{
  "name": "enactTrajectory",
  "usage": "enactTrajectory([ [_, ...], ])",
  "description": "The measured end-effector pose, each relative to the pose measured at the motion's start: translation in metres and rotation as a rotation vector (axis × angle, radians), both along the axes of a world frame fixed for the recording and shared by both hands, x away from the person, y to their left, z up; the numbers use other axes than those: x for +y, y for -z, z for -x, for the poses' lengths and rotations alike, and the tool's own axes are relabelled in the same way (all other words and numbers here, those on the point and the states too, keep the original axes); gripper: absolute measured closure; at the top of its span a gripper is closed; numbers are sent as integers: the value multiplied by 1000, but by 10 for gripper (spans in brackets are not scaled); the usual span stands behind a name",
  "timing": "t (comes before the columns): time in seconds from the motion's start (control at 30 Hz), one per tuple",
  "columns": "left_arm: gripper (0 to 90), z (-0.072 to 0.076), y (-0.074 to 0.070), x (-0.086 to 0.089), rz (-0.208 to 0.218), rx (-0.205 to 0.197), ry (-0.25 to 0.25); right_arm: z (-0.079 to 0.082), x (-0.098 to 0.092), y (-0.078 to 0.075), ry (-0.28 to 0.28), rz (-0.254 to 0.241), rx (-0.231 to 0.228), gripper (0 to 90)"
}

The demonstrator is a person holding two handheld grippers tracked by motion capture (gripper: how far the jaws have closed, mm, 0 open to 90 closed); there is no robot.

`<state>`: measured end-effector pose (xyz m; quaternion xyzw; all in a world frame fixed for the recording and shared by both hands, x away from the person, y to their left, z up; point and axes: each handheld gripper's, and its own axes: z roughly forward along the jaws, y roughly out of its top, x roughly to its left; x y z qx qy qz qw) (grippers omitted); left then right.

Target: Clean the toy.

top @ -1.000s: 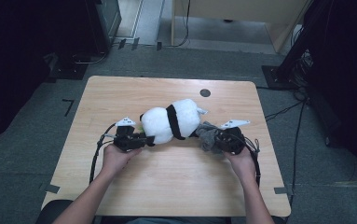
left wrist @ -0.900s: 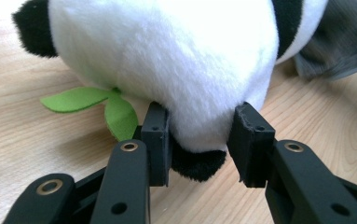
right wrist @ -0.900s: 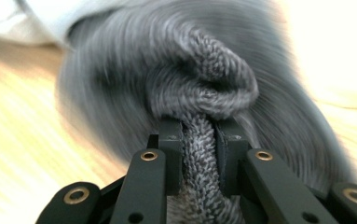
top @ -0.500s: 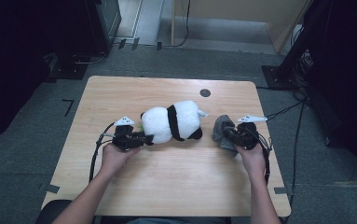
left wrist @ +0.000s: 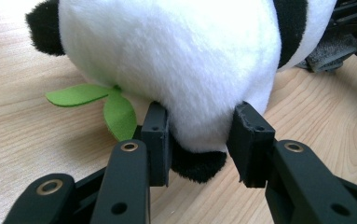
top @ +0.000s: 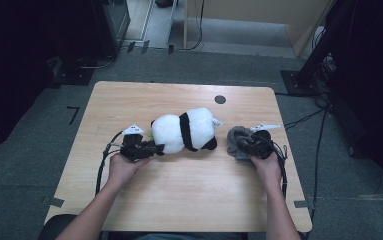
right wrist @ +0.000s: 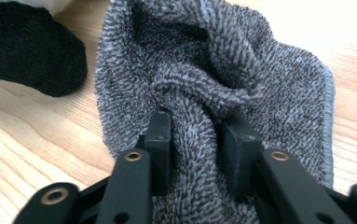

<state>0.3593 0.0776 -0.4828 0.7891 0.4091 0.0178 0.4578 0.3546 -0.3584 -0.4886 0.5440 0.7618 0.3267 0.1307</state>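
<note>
I see both forearms come in from the near edge of the table (top: pixel 129 95), each hand wrapped round its tool and resting low on the wood.

The left gripper (top: pixel 151 148) points level toward the right. Its jaws are drawn in against the white end of the plush panda (top: pixel 185 131), the pads pressing into the pile on either side, a black paw below them. The panda lies on its side at mid-table, a green felt leaf (left wrist: pixel 92 100) flat beside it.

The right gripper (top: pixel 243 143) points level toward the left, wrist straight. A bunched fold of the grey towel (top: pixel 236 141) sits between its jaws, which have just been opening; the pads still touch the fold. The towel lies crumpled on the wood just right of the panda, near a black foot (right wrist: pixel 24 46).
</note>
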Motion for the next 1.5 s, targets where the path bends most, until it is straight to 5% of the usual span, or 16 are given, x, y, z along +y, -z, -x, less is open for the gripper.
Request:
enactTrajectory([
  [0.13,618,0,0,0,1,-2,-2,2,-4,-5,2,-47,-30,463],
  [0.4,619,0,-1,-1,5,-4,-6,9,-3,-27,1,-191,-140,326],
  [0.57,619,0,-2,-1,5,-5,-7,10,8,-36,-40,-189,-177,292],
  [0.77,619,0,-2,-1,2,-8,-6,5,26,-39,-74,-127,-185,174],
  [1.17,615,0,-1,-2,6,-13,-7,-5,68,-39,-207,-178,-171,70],
  [1.5,609,1,-1,-4,-4,-20,-8,-18,101,-30,-227,-203,-172,0],
])
